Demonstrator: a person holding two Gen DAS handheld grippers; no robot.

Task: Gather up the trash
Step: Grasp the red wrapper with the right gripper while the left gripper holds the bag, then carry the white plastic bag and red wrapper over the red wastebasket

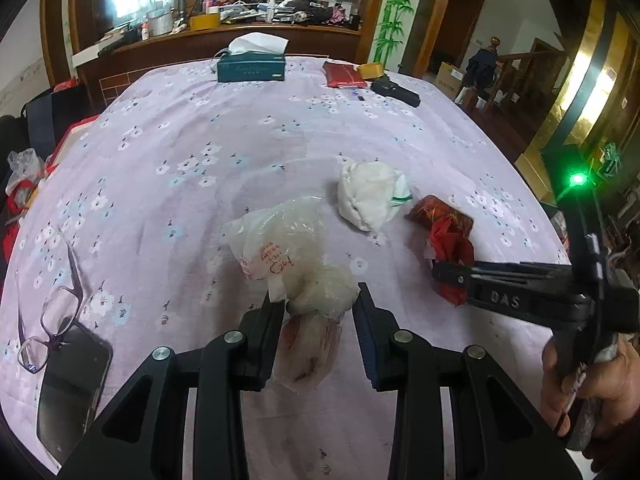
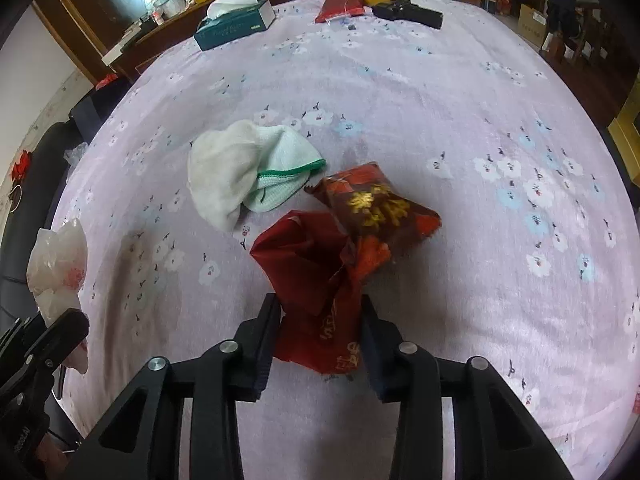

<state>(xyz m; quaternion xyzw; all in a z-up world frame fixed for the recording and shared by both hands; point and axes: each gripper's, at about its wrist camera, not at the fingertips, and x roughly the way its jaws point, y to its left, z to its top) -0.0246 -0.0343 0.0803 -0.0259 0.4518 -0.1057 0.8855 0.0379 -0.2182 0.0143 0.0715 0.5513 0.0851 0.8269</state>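
Observation:
A crumpled clear plastic bag (image 1: 288, 244) with red print lies on the floral pink tablecloth (image 1: 200, 140). My left gripper (image 1: 320, 300) is shut on its knotted neck. In the right wrist view the same bag (image 2: 56, 264) hangs at the far left by the left gripper (image 2: 76, 324). My right gripper (image 2: 320, 308) is shut on a torn dark red wrapper (image 2: 312, 264). That wrapper touches a red-brown snack packet (image 2: 380, 204) with gold print. A white cloth (image 2: 240, 168) with a green hem lies just beyond. The left wrist view shows the right gripper (image 1: 438, 270) pinching the red wrapper (image 1: 452, 240) from the right.
Folded glasses (image 1: 52, 312) and a dark phone (image 1: 72, 388) lie near the left edge. At the far end sit a green tissue box (image 1: 251, 69), a red packet (image 1: 344, 74), a yellow tape roll (image 1: 370, 70) and a black object (image 1: 396, 90). A hand (image 1: 580, 380) grips the right tool.

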